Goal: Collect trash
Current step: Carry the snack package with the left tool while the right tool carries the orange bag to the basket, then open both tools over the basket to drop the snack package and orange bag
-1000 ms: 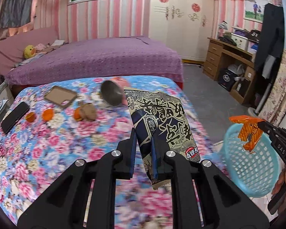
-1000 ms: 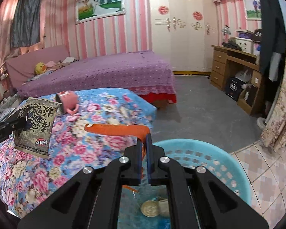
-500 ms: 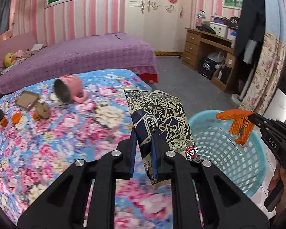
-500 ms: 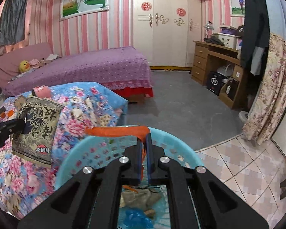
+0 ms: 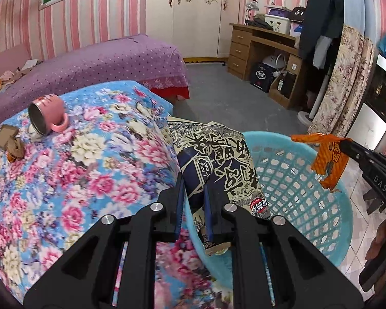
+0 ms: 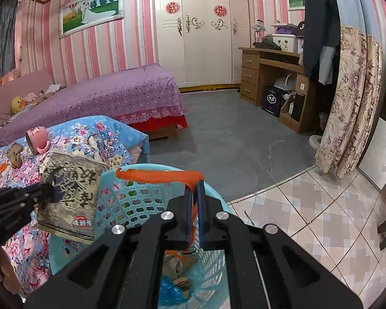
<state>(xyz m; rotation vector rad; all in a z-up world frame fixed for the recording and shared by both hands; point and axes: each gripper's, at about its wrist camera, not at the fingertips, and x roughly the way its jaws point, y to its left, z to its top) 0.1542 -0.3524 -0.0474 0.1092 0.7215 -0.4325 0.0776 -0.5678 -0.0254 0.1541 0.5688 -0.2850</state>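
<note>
We hold two pieces of trash at once, and what matters for the drop is how each one sits relative to the blue basket (image 5: pixel 308 195). Our left gripper (image 5: pixel 193 200) is clamped on the black-and-cream snack bag (image 5: pixel 218 170), whose long axis runs forward along the fingers; in the right wrist view this bag (image 6: pixel 69 195) hangs at the basket's near-left rim (image 6: pixel 131 177), partly over the flowered bedspread (image 5: pixel 77 154) and not yet over the opening. Our right gripper (image 6: pixel 195 211) is pinched shut on the orange wrapper (image 6: pixel 162 175), whose top edge lies crosswise to the fingers, and it hangs above the basket's mouth, with earlier trash visible below it at the bottom. From the left wrist view the same wrapper (image 5: pixel 329 162) dangles over the far-right rim. So we judge the right hand the better placed: its piece would likely fall inside if let go, while the left one probably needs to travel further toward the basket's middle, or the bag could catch the rim and slide onto the bed. The pink mug (image 5: pixel 47 116) lies on its side well apart from all this.
</note>
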